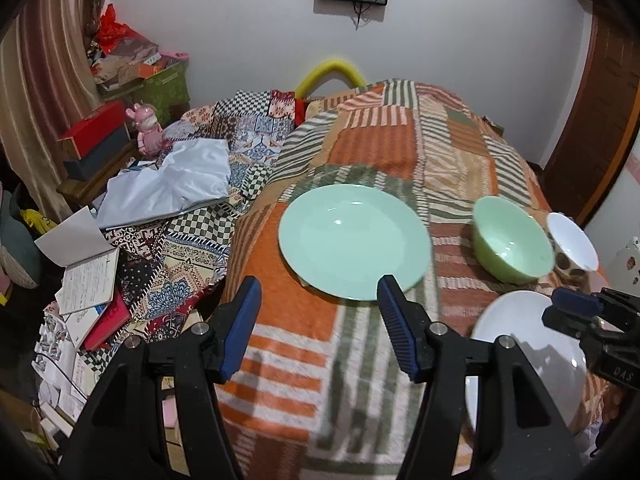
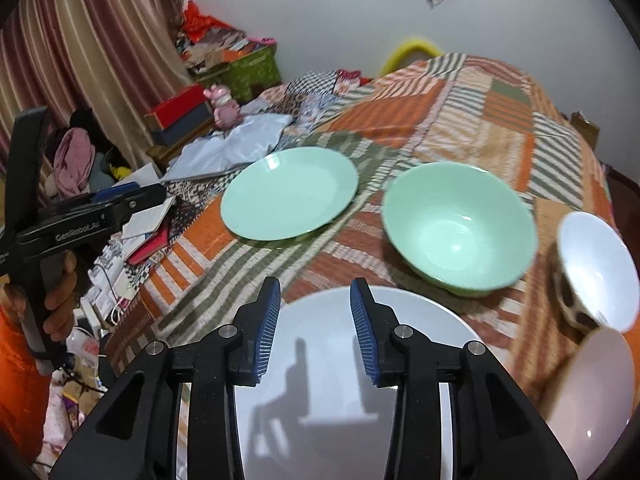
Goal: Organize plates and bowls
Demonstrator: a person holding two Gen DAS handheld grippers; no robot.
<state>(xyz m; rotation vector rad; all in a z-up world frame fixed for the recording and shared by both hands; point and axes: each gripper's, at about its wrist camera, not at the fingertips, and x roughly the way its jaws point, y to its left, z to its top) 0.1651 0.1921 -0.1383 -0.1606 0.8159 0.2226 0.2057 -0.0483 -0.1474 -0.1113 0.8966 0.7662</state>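
On the striped orange blanket [image 1: 304, 344], left to right: round mint-green plate [image 2: 289, 194], mint-green bowl [image 2: 460, 228], white spotted bowl [image 2: 596, 268], white plate [image 2: 340, 380] nearest. Nothing looks stacked yet. Left gripper [image 1: 320, 326] and right gripper [image 2: 316, 328] both stand apart, empty.

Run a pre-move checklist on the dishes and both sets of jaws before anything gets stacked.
1. Left gripper jaws empty: ok, open, nothing between them.
2. Right gripper jaws empty: ok, apart above the white plate, not pinching it.
3. Green plate lying flat on the blanket: ok.
4. Green bowl upright and empty: ok.
5. Spotted bowl sitting level: not ok, it tilts.
6. Pink dish fully seen: cannot tell, cropped at the frame edge.
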